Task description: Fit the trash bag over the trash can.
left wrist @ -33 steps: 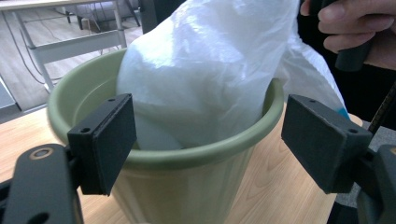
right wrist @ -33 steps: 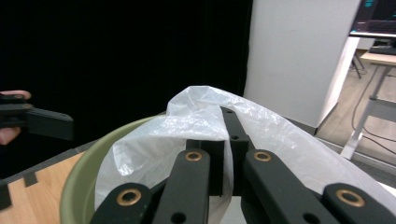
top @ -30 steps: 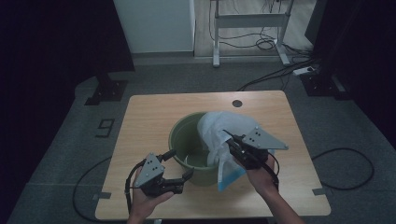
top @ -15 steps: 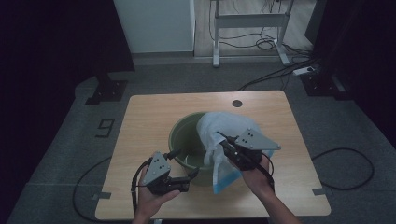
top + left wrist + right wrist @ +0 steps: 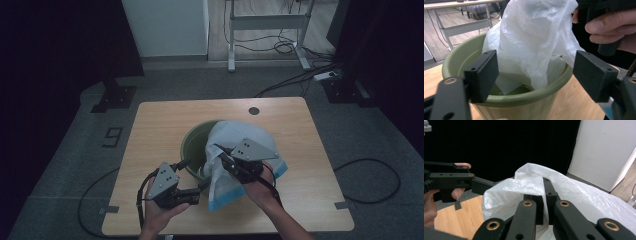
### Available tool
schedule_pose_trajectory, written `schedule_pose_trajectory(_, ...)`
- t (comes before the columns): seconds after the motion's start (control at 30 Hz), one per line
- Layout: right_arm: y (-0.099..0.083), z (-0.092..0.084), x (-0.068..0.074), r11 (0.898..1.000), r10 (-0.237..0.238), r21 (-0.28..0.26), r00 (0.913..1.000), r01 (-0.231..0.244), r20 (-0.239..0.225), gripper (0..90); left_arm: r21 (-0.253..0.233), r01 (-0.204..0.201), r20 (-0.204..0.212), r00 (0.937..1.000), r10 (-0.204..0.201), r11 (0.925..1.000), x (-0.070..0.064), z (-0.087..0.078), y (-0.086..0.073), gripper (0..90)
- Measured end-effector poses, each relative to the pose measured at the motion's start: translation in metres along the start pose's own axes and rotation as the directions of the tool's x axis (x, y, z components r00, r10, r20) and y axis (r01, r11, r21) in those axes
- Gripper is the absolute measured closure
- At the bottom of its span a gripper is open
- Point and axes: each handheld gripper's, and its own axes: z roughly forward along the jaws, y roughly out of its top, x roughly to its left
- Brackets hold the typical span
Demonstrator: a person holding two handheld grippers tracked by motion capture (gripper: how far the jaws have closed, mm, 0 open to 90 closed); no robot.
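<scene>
A white plastic bag (image 5: 235, 150) drapes over a green bin (image 5: 192, 147) mid-tabletop (image 5: 300, 130), partly inside it. The right tongs (image 5: 218, 149), angled toward the bin from the right, pinch a fold of the bag. The left tongs (image 5: 534, 72) gape wide at the bin's near rim, holding nothing.
</scene>
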Motion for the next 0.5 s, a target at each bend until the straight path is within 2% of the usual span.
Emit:
schedule_pose_trajectory(0.13,-0.003,-0.003,-0.001,1.000,0.008,0.002,1.0000,-0.008,-0.004,88.8,-0.003,0.007,-0.003,1.0000,-0.007,1.0000,0.001,0.006,0.001,33.1)
schedule_pose_trajectory(0.23,-0.007,-0.004,-0.005,1.000,0.017,0.003,0.9998,-0.017,-0.006,88.7,-0.002,0.006,-0.005,1.0000,-0.006,1.0000,0.000,0.011,0.002,45.0)
schedule_pose_trajectory(0.27,-0.007,-0.004,-0.005,1.000,0.017,0.003,0.9998,-0.017,-0.006,88.7,0.000,0.007,-0.002,1.0000,-0.007,1.0000,-0.001,0.012,0.002,45.0)
schedule_pose_trajectory(0.3,-0.008,-0.005,-0.006,1.000,0.021,0.006,0.9998,-0.021,-0.006,88.7,0.002,0.004,0.006,1.0000,-0.004,1.0000,-0.001,0.013,0.003,51.7)
schedule_pose_trajectory(0.33,-0.008,-0.005,-0.006,1.000,0.021,0.006,0.9998,-0.021,-0.006,88.7,0.005,0.003,0.008,1.0000,-0.003,1.0000,-0.002,0.015,0.003,51.7)
schedule_pose_trajectory(0.37,-0.008,-0.006,-0.007,1.000,0.022,0.004,0.9997,-0.022,-0.007,88.7,0.014,0.000,0.002,1.0000,0.000,0.9999,-0.002,0.017,0.003,58.0)
schedule_pose_trajectory(0.4,-0.008,-0.006,-0.007,1.000,0.022,0.004,0.9997,-0.022,-0.007,88.7,0.014,0.000,0.002,1.0000,0.000,0.9999,-0.002,0.017,0.003,60.5)
schedule_pose_trajectory(0.43,-0.008,-0.008,-0.007,1.000,0.025,0.001,0.9997,-0.025,-0.009,88.1,0.019,0.003,0.012,0.9999,-0.003,0.9998,-0.002,0.019,0.003,65.4)
schedule_pose_trajectory(0.47,-0.008,-0.008,-0.007,1.000,0.025,0.001,0.9997,-0.025,-0.009,88.1,0.024,0.004,0.025,0.9997,-0.004,0.9997,-0.002,0.020,0.003,65.4)
schedule_pose_trajectory(0.5,-0.008,-0.009,-0.008,1.000,0.028,0.002,0.9996,-0.028,-0.011,87.2,0.030,0.011,0.028,0.9995,-0.012,0.9995,-0.002,0.021,0.004,69.1)
